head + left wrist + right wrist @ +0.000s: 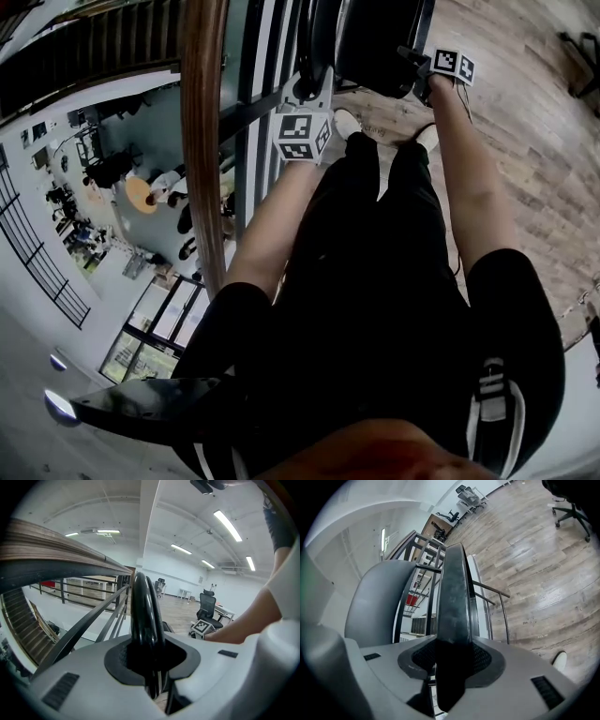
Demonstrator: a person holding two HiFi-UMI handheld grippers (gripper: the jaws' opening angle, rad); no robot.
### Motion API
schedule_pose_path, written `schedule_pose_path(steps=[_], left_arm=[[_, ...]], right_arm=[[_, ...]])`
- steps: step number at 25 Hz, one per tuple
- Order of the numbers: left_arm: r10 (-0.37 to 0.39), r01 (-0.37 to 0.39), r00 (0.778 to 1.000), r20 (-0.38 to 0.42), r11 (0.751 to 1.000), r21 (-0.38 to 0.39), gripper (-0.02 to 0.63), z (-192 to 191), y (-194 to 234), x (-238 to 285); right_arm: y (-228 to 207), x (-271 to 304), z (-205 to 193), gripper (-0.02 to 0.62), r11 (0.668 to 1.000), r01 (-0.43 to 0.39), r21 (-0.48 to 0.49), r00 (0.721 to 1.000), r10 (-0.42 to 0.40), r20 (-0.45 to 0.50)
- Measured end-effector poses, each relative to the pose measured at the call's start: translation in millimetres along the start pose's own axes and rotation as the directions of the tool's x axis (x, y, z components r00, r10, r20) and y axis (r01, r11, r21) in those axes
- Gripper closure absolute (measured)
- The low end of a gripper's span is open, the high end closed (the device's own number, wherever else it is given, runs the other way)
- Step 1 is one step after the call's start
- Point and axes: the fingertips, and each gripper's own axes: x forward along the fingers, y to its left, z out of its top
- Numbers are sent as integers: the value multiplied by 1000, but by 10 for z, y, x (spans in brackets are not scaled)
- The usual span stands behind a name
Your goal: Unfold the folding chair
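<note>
The black folding chair (370, 42) stands at the top of the head view, just past my feet and beside the railing. My left gripper (314, 89) is shut on a glossy black tube of the chair's frame (143, 616), which runs up out of the left gripper (150, 667) between its jaws. On the chair's other side, my right gripper (412, 61) is shut on the edge of a flat dark chair panel (454, 597). That panel fills the gap in the right gripper (452, 667). The chair's hinges and legs are hidden.
A wooden handrail (202, 141) on black bars runs along the left, with a drop to a lower floor (141, 197) beyond it. Wood flooring (525, 141) spreads to the right. Office chairs (207, 606) stand farther off. My shoes (347, 122) are close to the chair.
</note>
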Motion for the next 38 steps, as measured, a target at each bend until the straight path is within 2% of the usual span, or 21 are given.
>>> schedule_pose_path(steps=[9, 13, 16, 19, 28, 33, 38], left_arm=[[-20, 20, 1000, 6, 999, -25, 531, -154, -80, 17], [-38, 39, 999, 13, 999, -37, 531, -21, -85, -142], [-41, 41, 999, 15, 998, -41, 531, -186, -176, -21], [-45, 46, 999, 23, 998, -43, 531, -376, -217, 136], [-54, 59, 996, 66, 996, -72, 528, -507, -141, 205], [-86, 91, 993, 75, 994, -64, 523, -605, -61, 265], [-97, 106, 991, 88, 990, -96, 523, -659, 100, 267]], right_arm=[[-573, -279, -35, 434, 990, -142, 27, 990, 142, 9], [-564, -482, -66, 436, 979, -201, 25, 980, 201, 6], [-950, -532, -40, 436, 971, -238, 2, 971, 238, -3], [-1320, -503, -13, 434, 954, -299, -4, 954, 299, -1], [-1776, -592, 7, 431, 904, -427, 26, 904, 427, 7], [-1974, -558, 8, 428, 884, -467, 29, 884, 467, 15], [-2097, -533, -6, 426, 869, -493, 35, 870, 493, 24]])
